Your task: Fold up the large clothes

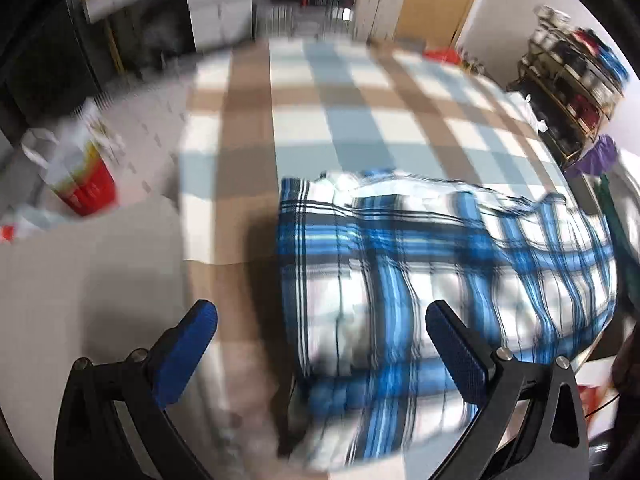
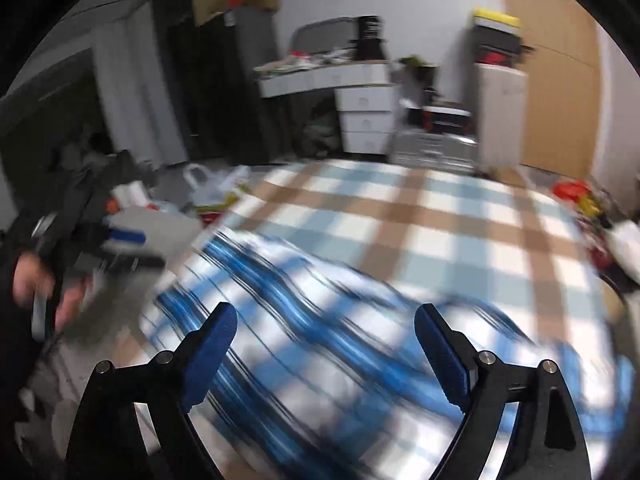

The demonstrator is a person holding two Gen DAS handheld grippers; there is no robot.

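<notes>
A blue, white and black plaid shirt (image 1: pixel 440 264) lies folded into a thick bundle on a bed covered by a brown, pale-blue and white checked sheet (image 1: pixel 360 112). My left gripper (image 1: pixel 320 320) hangs open above the shirt's left edge, nothing between its blue pads. In the right wrist view the same shirt (image 2: pixel 320 320) is smeared by motion blur. My right gripper (image 2: pixel 326 320) stands wide open above the shirt and holds nothing. At the left edge of that view a hand (image 2: pixel 28 280) holds the other gripper.
A red and white bag (image 1: pixel 80 176) sits on the floor left of the bed. A cluttered shelf rack (image 1: pixel 576 80) stands at the far right. White drawers (image 2: pixel 364 112) and a desk stand beyond the bed. Bags and clutter (image 2: pixel 208 188) cover the floor at left.
</notes>
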